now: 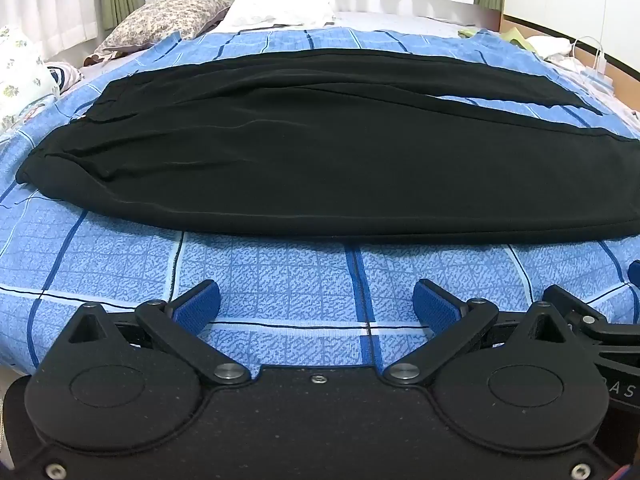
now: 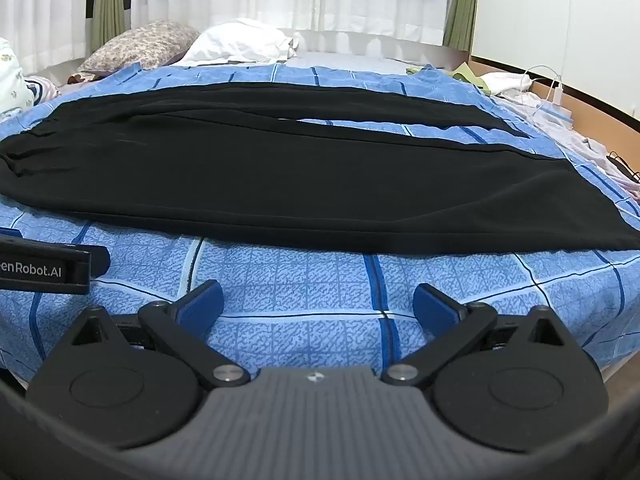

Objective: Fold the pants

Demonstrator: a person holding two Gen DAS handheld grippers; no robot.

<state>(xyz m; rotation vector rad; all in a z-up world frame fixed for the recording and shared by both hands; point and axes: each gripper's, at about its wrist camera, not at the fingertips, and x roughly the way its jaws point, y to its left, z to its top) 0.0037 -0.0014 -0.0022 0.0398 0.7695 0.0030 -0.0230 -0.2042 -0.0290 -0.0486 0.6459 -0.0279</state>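
Black pants lie spread flat across a blue checked bedspread, waistband at the left, both legs running to the right with a strip of blue between them. They also show in the right wrist view. My left gripper is open and empty, hovering above the bedspread just short of the pants' near edge. My right gripper is open and empty too, beside it to the right. The left gripper's side shows at the left edge of the right wrist view.
A floral pillow and a white pillow lie at the bed's far end under white curtains. Clothes and a white charger cable lie at the far right by a wooden bed frame.
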